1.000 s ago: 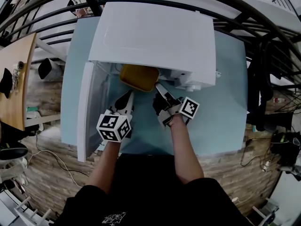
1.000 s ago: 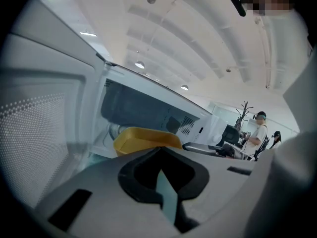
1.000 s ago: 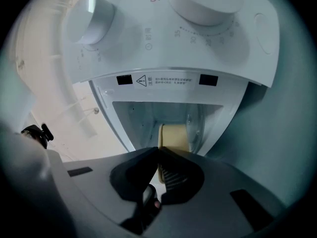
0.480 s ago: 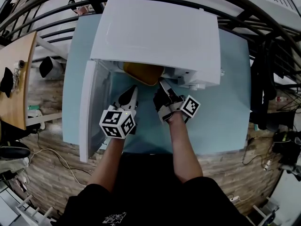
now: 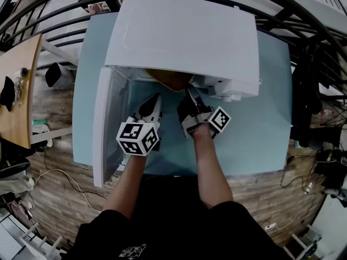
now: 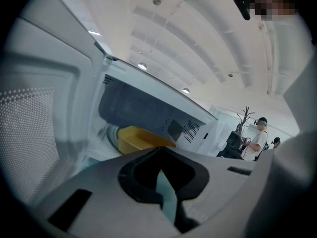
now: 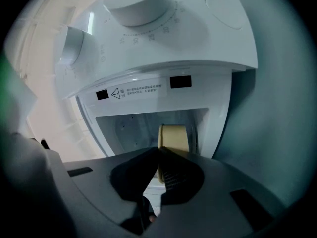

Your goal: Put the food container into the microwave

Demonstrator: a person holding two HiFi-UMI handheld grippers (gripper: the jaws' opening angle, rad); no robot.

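The jaws of the right gripper (image 7: 157, 153) are clamped on the near rim of the yellow container (image 6: 137, 139), which we see edge-on between their tips. The jaws of the left gripper (image 6: 159, 151) are closed tip to tip with nothing between them. The container sits low inside the cavity of the microwave (image 5: 181, 37); from the head view we catch only a sliver of it under the front edge of the white top. The microwave stands toward the far edge of the counter (image 5: 260, 140), about midway between the left and right edges, with its opening facing the near edge. Its door (image 5: 101, 129) is swung wide open and stretches toward the near left corner. We find the left gripper just in front of the opening, beside the door, pointing into the cavity and apart from the container. The right gripper is just beside it on the right, reaching into the mouth of the cavity. In the right gripper view, two round dials (image 7: 136, 1) sit on the panel next to the opening, and a small label (image 7: 141, 89) runs along the frame, its print too small to read. In the left gripper view, a person (image 6: 256, 139) stands well beyond the counter.
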